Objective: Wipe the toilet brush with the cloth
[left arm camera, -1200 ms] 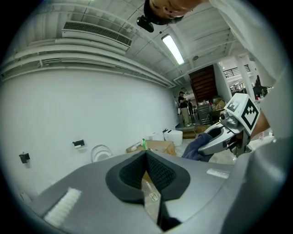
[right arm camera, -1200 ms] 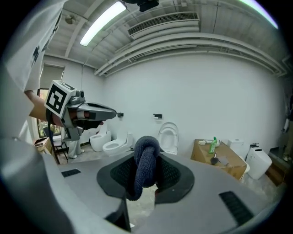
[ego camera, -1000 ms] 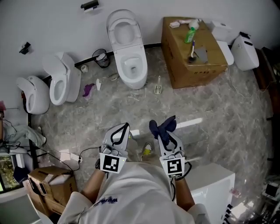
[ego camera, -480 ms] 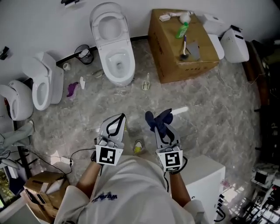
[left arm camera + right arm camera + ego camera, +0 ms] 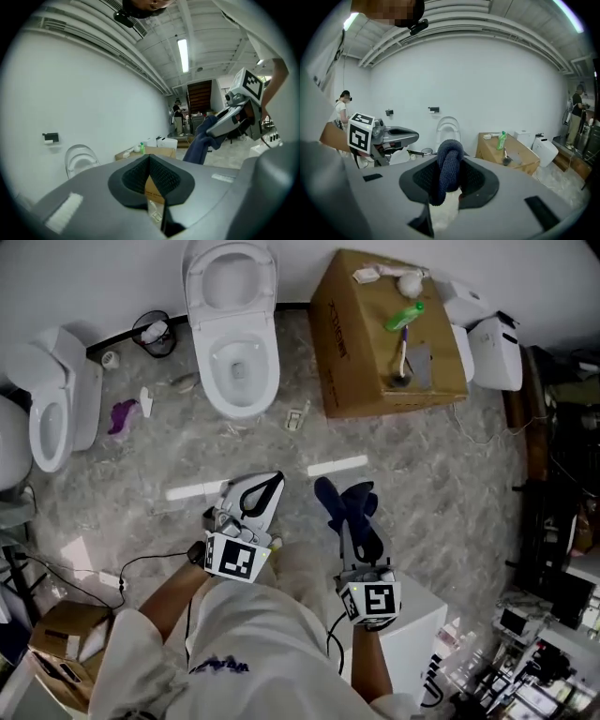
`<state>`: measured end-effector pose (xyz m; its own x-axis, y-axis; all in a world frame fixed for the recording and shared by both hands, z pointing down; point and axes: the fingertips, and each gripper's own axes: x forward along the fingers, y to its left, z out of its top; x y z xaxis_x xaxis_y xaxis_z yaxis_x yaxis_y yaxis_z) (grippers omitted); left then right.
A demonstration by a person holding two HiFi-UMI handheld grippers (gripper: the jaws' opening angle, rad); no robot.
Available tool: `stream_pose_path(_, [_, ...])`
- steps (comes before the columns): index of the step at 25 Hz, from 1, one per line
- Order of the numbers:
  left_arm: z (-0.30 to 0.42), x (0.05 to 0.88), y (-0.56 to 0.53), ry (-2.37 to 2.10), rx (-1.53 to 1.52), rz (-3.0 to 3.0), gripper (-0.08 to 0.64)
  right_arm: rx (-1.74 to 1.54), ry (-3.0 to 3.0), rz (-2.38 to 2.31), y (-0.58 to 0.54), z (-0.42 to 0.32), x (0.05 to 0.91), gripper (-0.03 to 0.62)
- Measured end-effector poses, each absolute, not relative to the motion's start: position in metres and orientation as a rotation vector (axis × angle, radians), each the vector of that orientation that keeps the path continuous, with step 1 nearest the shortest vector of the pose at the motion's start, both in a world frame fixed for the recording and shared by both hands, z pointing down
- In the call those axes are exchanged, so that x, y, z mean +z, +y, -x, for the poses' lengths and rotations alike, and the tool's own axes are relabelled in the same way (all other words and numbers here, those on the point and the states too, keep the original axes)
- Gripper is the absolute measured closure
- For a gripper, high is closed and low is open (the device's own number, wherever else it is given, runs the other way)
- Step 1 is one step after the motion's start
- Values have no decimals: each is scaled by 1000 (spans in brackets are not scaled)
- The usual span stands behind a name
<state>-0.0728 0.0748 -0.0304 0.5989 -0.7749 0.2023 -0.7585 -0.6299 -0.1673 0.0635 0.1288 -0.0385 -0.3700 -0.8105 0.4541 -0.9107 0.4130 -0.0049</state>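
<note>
Right gripper (image 5: 347, 512) clamped on dark blue cloth (image 5: 448, 168), left gripper (image 5: 265, 488) pinched shut on nothing, the 2 side by side over floor (image 5: 441, 474), brush (image 5: 403, 360) up on box (image 5: 349, 329) beside toilet (image 5: 232, 324), near green bottle (image 5: 405, 315), well apart from cloth

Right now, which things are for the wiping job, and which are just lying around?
For the job:
cloth, held in the right hand-held gripper
toilet brush, lying on the cardboard box

Just lying about:
green bottle
white toilet
purple scrap
</note>
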Motion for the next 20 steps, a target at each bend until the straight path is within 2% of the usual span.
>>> stream_pose_path(8, [74, 45, 11, 1416, -446, 2762, 560, 474, -2245, -1422, 72, -83, 38, 488])
stream_pose_path(20, [6, 220, -30, 1515, -553, 2764, 560, 677, -2215, -1553, -29, -129, 227, 489])
